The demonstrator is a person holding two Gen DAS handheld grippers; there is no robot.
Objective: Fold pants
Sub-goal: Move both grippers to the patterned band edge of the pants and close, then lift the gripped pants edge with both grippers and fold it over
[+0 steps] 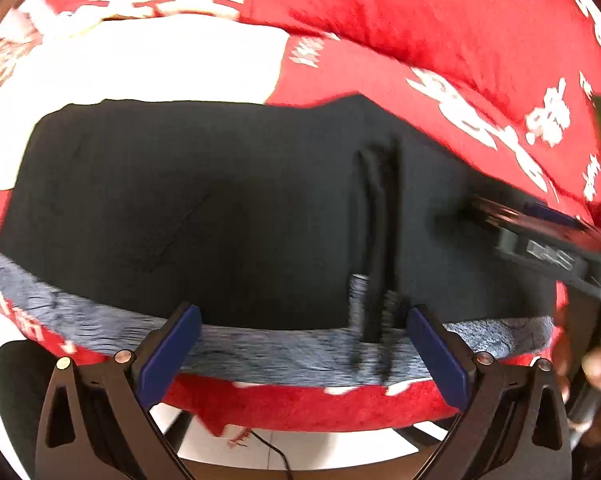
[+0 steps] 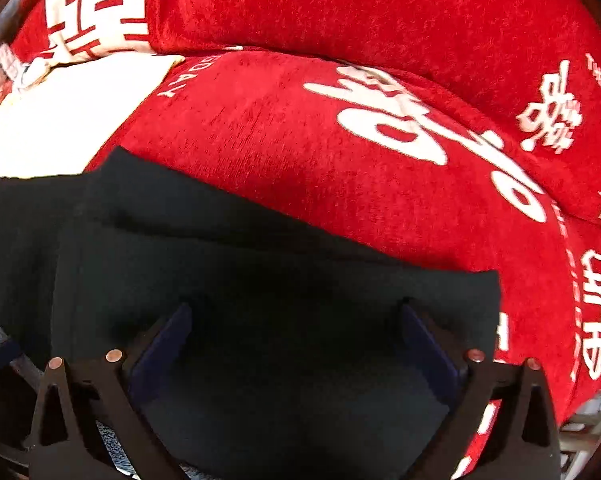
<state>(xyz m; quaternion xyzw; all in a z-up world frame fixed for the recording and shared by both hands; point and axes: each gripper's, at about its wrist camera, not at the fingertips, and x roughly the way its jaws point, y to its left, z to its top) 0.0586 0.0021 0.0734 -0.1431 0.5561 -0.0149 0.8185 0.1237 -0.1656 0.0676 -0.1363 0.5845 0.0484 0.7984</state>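
The black pants [image 1: 228,208] lie flat on a red cushion [image 1: 440,40], grey lining [image 1: 260,352] showing along the near edge. The left gripper [image 1: 304,354] hangs wide apart at that edge; the right gripper [image 2: 296,354], also wide, is over the dark cloth.

The left tool [image 1: 304,344] has black plastic arms with triangular cut-outs, copper-coloured rivet heads at the joints, and flat navy-blue pads [image 1: 170,350] lining the inner faces of its fingers. The right tool [image 2: 296,344] is built alike: black ribbed arms, copper rivets, dark blue pads [image 2: 160,346]. Seen from the left wrist, the right tool's black body carries pale lettering, blurred beyond reading, and a green light. Bare skin of the right hand [image 1: 598,364] shows beside it.
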